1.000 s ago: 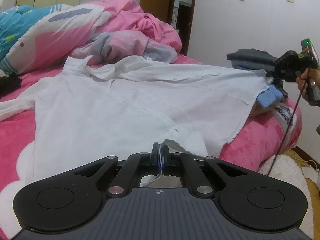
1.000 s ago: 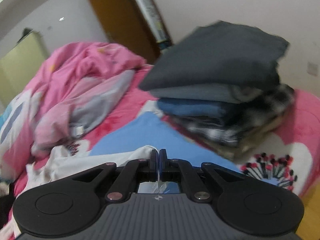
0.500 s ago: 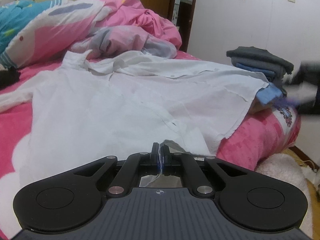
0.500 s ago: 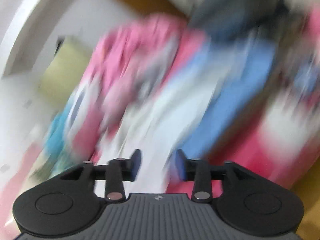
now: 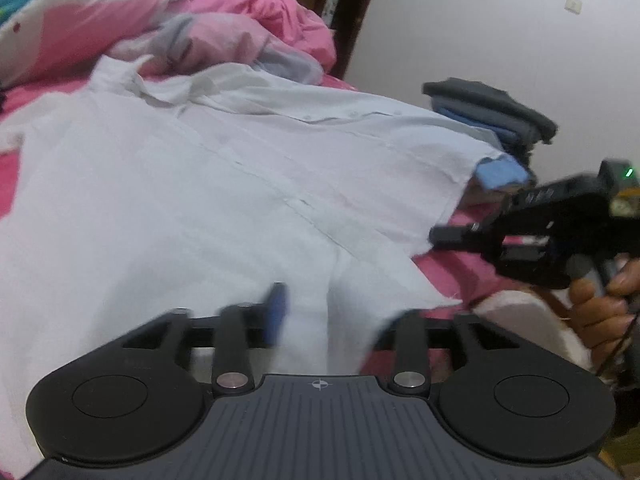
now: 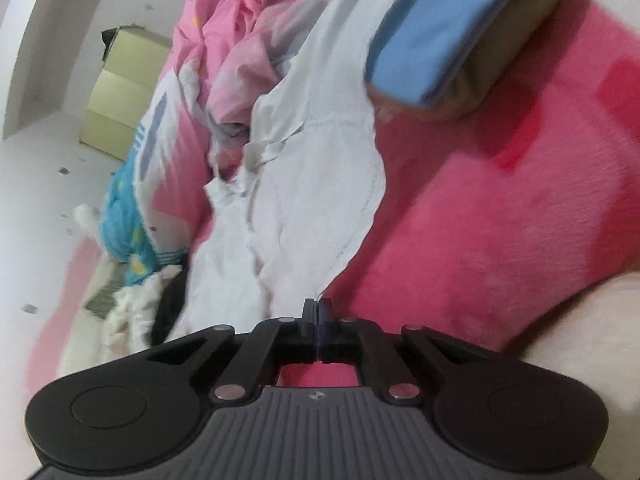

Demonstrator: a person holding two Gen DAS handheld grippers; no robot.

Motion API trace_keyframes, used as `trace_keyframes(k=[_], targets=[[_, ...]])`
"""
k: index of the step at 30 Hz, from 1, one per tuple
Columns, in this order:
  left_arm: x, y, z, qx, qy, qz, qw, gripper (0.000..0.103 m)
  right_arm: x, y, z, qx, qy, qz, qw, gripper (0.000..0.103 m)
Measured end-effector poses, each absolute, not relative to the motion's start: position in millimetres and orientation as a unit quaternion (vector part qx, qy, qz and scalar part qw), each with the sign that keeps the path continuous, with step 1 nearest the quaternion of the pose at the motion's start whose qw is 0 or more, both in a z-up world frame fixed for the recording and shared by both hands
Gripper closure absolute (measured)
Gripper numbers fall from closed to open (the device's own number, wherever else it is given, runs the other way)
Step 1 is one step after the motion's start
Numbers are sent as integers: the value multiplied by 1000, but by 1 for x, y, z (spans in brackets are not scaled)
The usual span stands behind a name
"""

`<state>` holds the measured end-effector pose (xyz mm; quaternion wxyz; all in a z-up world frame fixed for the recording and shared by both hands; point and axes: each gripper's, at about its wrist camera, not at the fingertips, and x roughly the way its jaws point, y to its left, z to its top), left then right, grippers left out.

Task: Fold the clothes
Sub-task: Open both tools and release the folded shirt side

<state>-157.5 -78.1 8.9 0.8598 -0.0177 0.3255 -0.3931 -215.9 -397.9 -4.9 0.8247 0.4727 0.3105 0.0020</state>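
A white shirt [image 5: 208, 184] is seen spread flat over a pink blanket [image 6: 500, 208], and it fills the ground just ahead of the left gripper [image 5: 332, 316]. The left gripper's fingers [image 5: 276, 312] are spread wide, blurred, with the shirt's lower hem lying between and beneath them; nothing is held. To the left of this tool the shirt runs out of view, a strip of pink blanket showing at its far left edge. Far ahead, a rumpled pink quilt [image 5: 224, 12] is heaped against the collar. To the right, the hem ends in a ragged corner just past the right finger, and bare pink blanket lies beyond it up to the bed's edge.

Further right in the left wrist view, the right gripper [image 5: 444, 236] is held by a hand [image 5: 604, 312], its tip at the shirt's side edge. A stack of folded dark clothes [image 5: 496, 108] sits well ahead of it, a blue folded piece [image 5: 500, 172] just in front.

In the right wrist view, the right gripper [image 6: 317, 312] is closed, its pads pressed together right at the shirt's [image 6: 304, 200] hem corner; whether cloth is pinched between them cannot be told. Left of this tool the shirt bunches in folds; right of it lies open pink blanket. The blue piece [image 6: 424, 28] lies ahead to the right.

A small compass-like mark is printed on each gripper body; no writing can be read.
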Motion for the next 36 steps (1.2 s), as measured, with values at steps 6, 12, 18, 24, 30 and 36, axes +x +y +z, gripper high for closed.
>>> trace_keyframes(k=[6, 12, 18, 24, 30, 36], targets=[[-167, -69, 16, -23, 322, -411, 852, 30, -232, -405, -9, 491, 298, -18, 818, 103], [-165, -5, 36, -137, 319, -398, 849, 19, -249, -410, 14, 477, 273, -16, 836, 103], [-164, 62, 34, -202, 322, -304, 874, 20, -269, -413, 15, 481, 275, -16, 832, 103], [-168, 76, 15, -180, 374, -244, 877, 28, -273, -415, 8, 496, 272, -20, 825, 103], [-165, 73, -4, -151, 400, -211, 879, 46, -270, -420, 1, 475, 295, -48, 828, 103], [-169, 76, 4, -116, 396, -210, 887, 47, -284, -436, 4, 457, 308, -88, 830, 100]])
